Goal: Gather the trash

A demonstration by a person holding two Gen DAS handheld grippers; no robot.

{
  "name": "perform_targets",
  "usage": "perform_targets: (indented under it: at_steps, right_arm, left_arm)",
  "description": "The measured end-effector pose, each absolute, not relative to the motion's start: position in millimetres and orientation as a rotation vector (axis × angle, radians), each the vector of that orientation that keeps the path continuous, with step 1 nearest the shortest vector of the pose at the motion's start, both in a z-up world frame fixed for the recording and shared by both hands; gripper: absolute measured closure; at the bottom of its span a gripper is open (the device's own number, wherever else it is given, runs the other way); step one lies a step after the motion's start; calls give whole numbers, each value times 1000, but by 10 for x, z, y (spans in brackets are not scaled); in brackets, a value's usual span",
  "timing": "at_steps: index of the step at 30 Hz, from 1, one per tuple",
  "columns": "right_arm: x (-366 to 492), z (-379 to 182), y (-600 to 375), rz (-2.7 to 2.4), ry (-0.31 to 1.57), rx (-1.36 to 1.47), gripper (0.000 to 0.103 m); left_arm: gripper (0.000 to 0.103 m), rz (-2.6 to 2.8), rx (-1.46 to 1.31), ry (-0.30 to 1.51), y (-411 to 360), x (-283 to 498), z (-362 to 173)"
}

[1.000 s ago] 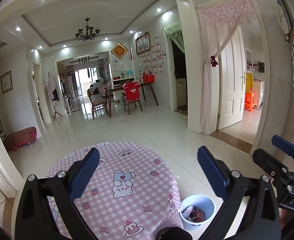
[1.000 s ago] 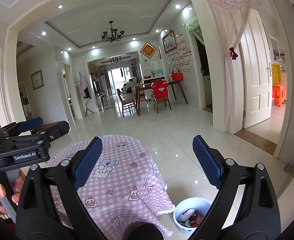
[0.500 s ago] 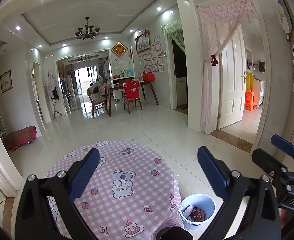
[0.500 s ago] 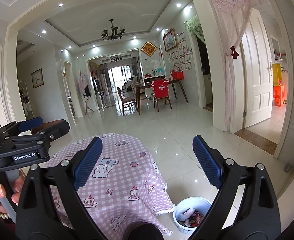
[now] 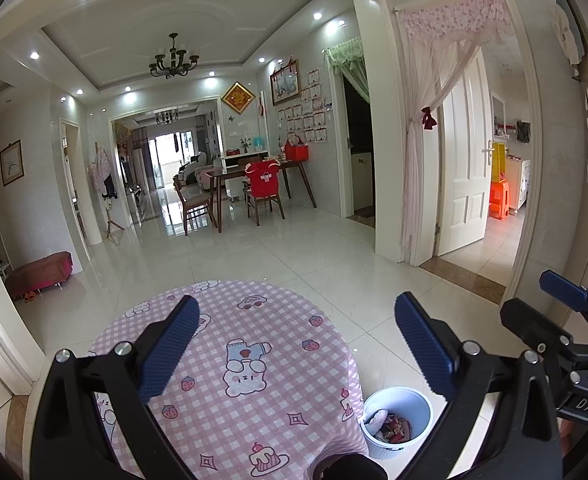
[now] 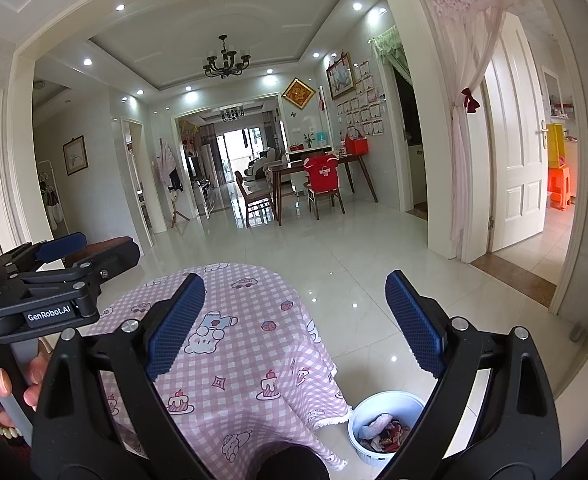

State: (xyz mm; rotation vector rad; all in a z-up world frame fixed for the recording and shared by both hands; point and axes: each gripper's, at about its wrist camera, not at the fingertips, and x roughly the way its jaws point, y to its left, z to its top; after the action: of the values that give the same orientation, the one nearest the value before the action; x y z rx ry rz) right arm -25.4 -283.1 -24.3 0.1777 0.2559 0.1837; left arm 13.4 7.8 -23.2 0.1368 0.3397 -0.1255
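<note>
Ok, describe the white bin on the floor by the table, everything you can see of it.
The bin is a small round white bucket, plastic by its look, with vertical ribbing on its lower wall. It stands upright and lidless on the glossy tiled floor, right beside the hanging edge of the pink checked tablecloth. Inside lies a heap of trash: crumpled pale tissue and red, dark and white wrappers, well below the rim. Neither gripper touches it.

My two wrist views sit side by side above table [image 5: 253, 360], facing hall; both share bin [image 6: 386, 426].
</note>
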Motion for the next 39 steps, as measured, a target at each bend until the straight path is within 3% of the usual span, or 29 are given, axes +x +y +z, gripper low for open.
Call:
perform_targets:
  at_steps: [39]
  right_arm:
    - [4, -322, -2515, 198, 340, 167, 13]
  left_arm:
    - [7, -136, 117, 380, 402, 479, -550]
